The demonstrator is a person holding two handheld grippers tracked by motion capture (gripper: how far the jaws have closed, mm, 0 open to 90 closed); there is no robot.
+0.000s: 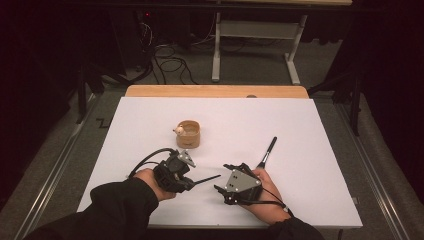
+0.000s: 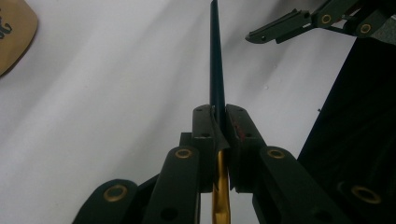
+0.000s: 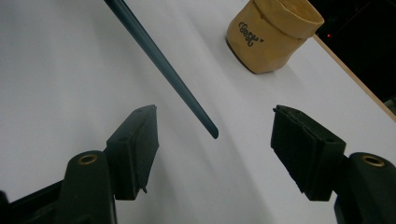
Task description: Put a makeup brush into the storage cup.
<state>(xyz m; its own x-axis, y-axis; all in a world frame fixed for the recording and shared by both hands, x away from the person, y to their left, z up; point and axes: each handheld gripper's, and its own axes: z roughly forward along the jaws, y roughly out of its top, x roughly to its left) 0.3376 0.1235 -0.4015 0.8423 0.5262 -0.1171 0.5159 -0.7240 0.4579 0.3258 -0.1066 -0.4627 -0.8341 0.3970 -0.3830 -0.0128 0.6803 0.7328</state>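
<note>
Left tongs point(image 1: 192, 182), near bench point(image 1: 150, 115) front edge, clamped on a dark slender brush handle point(image 2: 216, 70); tip points toward right tongs point(image 1: 224, 176). Right tongs spread wide, holding nothing. Second brush point(image 1: 267, 152) lies just beyond the right hand point(image 1: 267, 192). Tan pouch point(image 1: 188, 133) farther back, mid-bench.

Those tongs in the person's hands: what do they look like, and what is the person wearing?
Both the left tongs and the right tongs are black, with brass-coloured rivets at the joints. The right one carries a grey three-cornered plate. A black cable trails from each. The sleeves are black.
</note>
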